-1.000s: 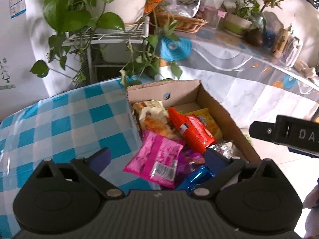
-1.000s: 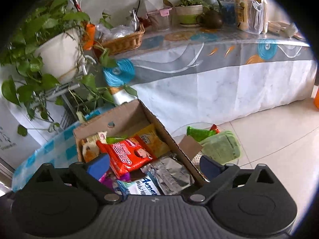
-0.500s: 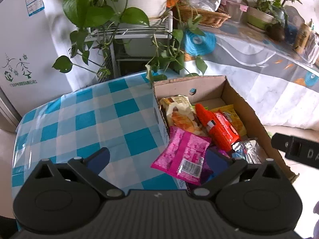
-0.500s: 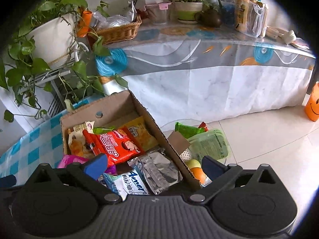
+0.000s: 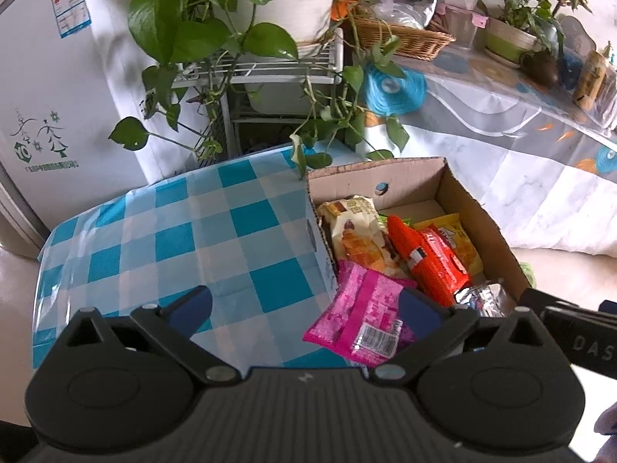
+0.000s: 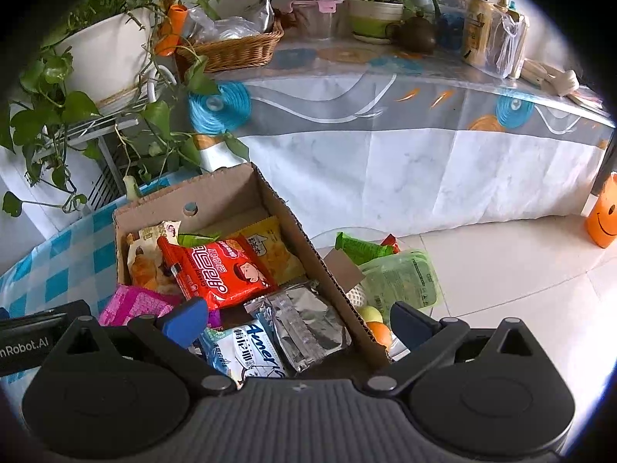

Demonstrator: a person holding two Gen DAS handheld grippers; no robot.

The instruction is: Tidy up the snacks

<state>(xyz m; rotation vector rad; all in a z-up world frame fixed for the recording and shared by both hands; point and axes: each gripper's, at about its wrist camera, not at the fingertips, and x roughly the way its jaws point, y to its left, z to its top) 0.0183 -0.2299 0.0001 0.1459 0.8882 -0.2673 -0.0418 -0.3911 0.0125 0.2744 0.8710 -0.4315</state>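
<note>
An open cardboard box (image 5: 474, 208) (image 6: 297, 231) sits on the blue checked tablecloth (image 5: 193, 239). It holds several snack packs: a red pack (image 5: 432, 262) (image 6: 219, 270), a pink pack (image 5: 362, 316) leaning over the left wall, a beige pastry pack (image 5: 354, 231), a yellow pack (image 6: 270, 247), a silver pack (image 6: 304, 324) and a white-blue pack (image 6: 243, 351). My left gripper (image 5: 304, 308) is open and empty above the box's left wall. My right gripper (image 6: 297, 316) is open and empty above the box's near right corner.
A green plastic container (image 6: 401, 277) with fruit (image 6: 378, 324) and a green pack (image 6: 362, 249) sits low beside the box. Behind are a potted vine on a white rack (image 5: 262, 65), a wicker basket (image 6: 235, 48), a cloth-covered table (image 6: 385, 146) and a fridge (image 5: 50, 88).
Both grippers have pulled back and up from the box. The left view has shifted left, showing more tablecloth. The snacks have not moved.
</note>
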